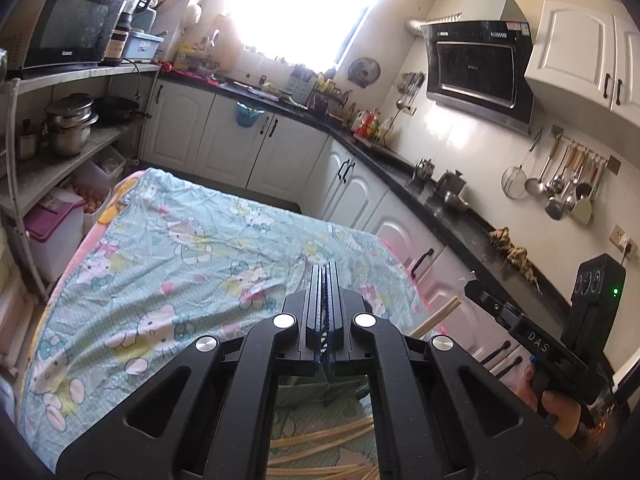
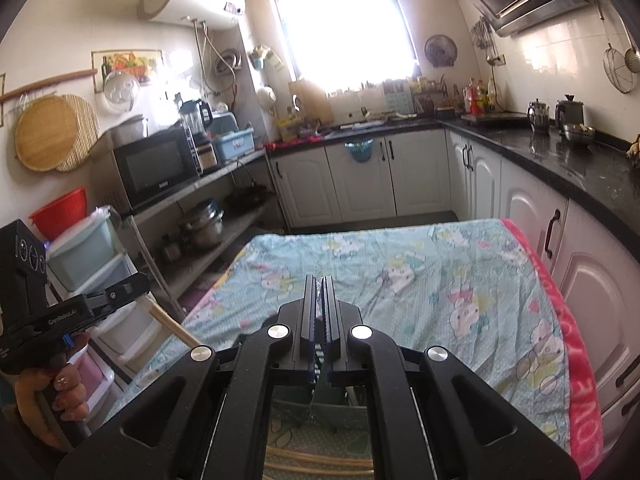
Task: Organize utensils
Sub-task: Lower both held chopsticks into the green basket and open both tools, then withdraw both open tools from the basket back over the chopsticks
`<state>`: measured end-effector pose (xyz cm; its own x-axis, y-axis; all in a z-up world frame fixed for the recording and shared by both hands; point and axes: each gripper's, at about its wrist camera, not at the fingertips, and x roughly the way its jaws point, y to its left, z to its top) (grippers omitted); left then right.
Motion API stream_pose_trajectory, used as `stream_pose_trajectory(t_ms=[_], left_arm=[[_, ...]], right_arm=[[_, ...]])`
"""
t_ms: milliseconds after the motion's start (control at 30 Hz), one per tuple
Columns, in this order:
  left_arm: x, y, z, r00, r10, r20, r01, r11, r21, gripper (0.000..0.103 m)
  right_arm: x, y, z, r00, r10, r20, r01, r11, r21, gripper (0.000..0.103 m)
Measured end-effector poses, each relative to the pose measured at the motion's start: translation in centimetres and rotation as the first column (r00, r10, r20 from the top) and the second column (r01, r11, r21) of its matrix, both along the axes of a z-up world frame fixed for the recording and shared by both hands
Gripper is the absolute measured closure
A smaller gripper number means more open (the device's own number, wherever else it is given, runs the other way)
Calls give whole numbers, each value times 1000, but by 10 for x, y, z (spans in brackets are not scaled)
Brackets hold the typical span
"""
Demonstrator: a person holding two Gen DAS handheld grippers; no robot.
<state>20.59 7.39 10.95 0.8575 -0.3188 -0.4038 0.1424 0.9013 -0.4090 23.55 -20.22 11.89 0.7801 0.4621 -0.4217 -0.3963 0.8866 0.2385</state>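
Several pale wooden chopsticks (image 1: 320,446) lie loose on the table under my grippers, seen through the frame of each (image 2: 316,460). More chopstick ends (image 1: 436,316) stick out beside the right gripper, and one (image 2: 172,324) shows below the left. My left gripper (image 1: 326,266) is shut with nothing between its pads, above the cartoon-print cloth (image 1: 180,248). My right gripper (image 2: 319,278) is shut, with a thin clear plastic film pinched at its tips (image 1: 469,280). A teal container (image 2: 340,412) sits partly hidden under it.
White cabinets (image 2: 592,280) under a black counter (image 1: 460,216) run close along the table's right side. A shelf rack with pots (image 1: 68,128) and a microwave (image 2: 156,164) stands left, with plastic drawers (image 2: 120,320) beside it. A hand (image 2: 60,396) grips the left gripper's handle.
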Motion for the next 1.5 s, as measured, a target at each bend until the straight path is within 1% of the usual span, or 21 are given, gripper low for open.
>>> stream_pose_trajectory(t_ms=[233, 267, 300, 367, 467, 533, 567, 633, 667, 733, 767, 833, 867, 900, 933, 967, 1033, 1200, 1500], left_arm=[[4, -4, -15, 1000, -5, -26, 5, 1000, 16, 103], [4, -5, -17, 1000, -5, -28, 5, 1000, 19, 102], [4, -5, -18, 1000, -4, -29, 5, 1000, 20, 102], [3, -5, -19, 1000, 1, -28, 0, 1000, 25, 102], [1, -4, -19, 1000, 9, -26, -8, 999, 32, 100], [-1, -3, -18, 1000, 17, -20, -16, 999, 35, 83], [-2, -2, -17, 1000, 21, -17, -20, 999, 35, 79], [-6, 1, -14, 999, 34, -9, -34, 999, 29, 68], [-8, 2, -13, 999, 38, -6, -38, 999, 26, 66], [-13, 5, -9, 999, 52, 8, -52, 998, 19, 52], [-15, 6, -8, 998, 57, 13, -57, 998, 17, 49], [-20, 10, -3, 997, 71, 29, -72, 997, 14, 37], [-24, 11, -1, 996, 78, 37, -79, 997, 12, 33], [-26, 12, 1, 996, 82, 41, -82, 997, 11, 26], [-30, 13, 3, 995, 88, 50, -88, 996, 10, 21], [-31, 14, 4, 994, 90, 54, -91, 996, 10, 19], [-38, 16, 6, 993, 98, 66, -99, 995, 11, 11], [-53, 17, 7, 992, 104, 78, -104, 994, 8, 11], [-79, 14, 2, 991, 105, 82, -106, 994, 9, 11]], right_arm=[[0, 7, -13, 1000, -5, -17, 5, 999, -35, 98], [0, 7, -13, 1000, -5, -17, 4, 999, -38, 94], [0, 7, -14, 1000, -5, -16, 4, 999, -41, 88], [-3, 8, -14, 1000, -9, -8, 8, 999, -50, 78], [-5, 8, -14, 1000, -9, 4, 10, 998, -61, 72], [-8, 7, -14, 1000, -11, 13, 12, 998, -65, 67], [-9, 6, -14, 1000, -11, 17, 12, 998, -67, 64], [-12, 5, -13, 1000, -13, 27, 15, 997, -72, 60], [-14, 4, -12, 999, -14, 33, 16, 997, -74, 58], [-18, 3, -10, 999, -13, 48, 17, 997, -79, 54], [-20, 3, -9, 998, -14, 55, 18, 996, -82, 51], [-25, 1, -6, 997, -17, 74, 23, 996, -86, 47], [-27, 0, -5, 997, -17, 80, 24, 996, -86, 45], [-29, -1, -4, 996, -17, 86, 25, 996, -86, 43], [-31, -2, -3, 996, -18, 92, 26, 996, -87, 42], [-34, -3, -1, 995, -18, 101, 27, 996, -88, 40], [-38, -5, 2, 994, -16, 112, 26, 996, -90, 38], [-53, -10, 6, 990, -15, 138, 29, 995, -98, 31], [-76, -19, 3, 989, -19, 146, 35, 993, -109, 27]])
